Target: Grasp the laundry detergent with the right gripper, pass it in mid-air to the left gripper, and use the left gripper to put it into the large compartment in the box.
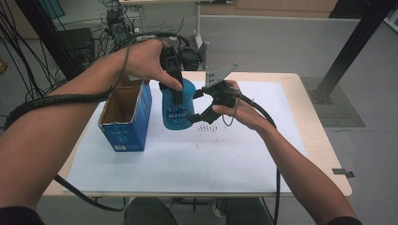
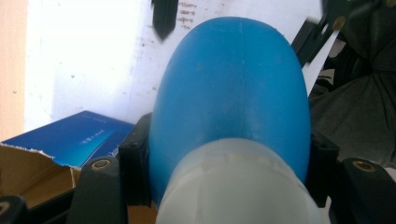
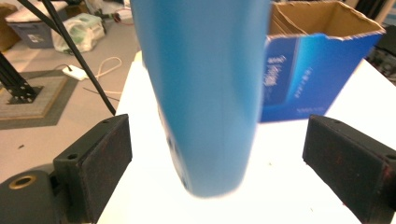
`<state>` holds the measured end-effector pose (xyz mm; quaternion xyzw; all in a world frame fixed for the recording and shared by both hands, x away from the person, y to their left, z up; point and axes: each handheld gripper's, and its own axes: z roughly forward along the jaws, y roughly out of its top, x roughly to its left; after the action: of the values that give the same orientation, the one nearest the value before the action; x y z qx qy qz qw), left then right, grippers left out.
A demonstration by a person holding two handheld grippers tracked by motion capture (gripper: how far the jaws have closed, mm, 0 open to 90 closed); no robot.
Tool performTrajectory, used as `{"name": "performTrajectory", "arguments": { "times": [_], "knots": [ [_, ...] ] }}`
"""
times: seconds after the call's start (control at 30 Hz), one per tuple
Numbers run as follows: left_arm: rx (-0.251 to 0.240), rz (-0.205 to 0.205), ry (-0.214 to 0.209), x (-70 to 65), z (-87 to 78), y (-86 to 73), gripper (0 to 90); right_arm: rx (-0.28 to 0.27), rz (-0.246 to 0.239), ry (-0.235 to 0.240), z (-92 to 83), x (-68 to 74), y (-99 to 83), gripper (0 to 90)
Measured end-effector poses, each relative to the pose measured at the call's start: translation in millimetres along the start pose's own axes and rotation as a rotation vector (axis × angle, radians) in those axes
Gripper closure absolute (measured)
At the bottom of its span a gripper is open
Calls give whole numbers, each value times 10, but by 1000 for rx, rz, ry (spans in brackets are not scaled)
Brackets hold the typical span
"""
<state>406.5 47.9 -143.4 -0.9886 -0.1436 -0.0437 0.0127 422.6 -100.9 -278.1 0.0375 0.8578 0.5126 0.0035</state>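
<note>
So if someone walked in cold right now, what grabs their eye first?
The blue bottle, held off the table near its middle, clamped near its white neck by the left gripper. The right gripper sits open around its lower body. Just left stands an open blue box on the white sheet.

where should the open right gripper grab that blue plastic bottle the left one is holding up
Take the blue plastic bottle low on its smooth body, coming from the person's right, level with the table. The left gripper is clamped near its whitish neck, so the lower part hangs free, and it already sits between the right gripper's spread jaws.
</note>
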Motion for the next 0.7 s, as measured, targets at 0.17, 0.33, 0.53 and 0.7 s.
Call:
{"name": "performTrajectory", "arguments": {
  "times": [0.17, 0.33, 0.53, 0.7],
  "knots": [
    [6, -37, 1, 36, -38, -34, 374, 34, 30, -2, -159, -9, -50, 81],
    [-3, -90, 5, 64, -90, -80, 374, 80, 31, -43, -333, 15, -76, 81],
    [-3, -168, 16, 108, -215, -160, 374, 153, 30, -71, -525, 51, -115, 83],
    [4, -235, 27, 167, -325, -262, 374, 198, 41, -95, -658, 64, -180, 83]
  ]
}}
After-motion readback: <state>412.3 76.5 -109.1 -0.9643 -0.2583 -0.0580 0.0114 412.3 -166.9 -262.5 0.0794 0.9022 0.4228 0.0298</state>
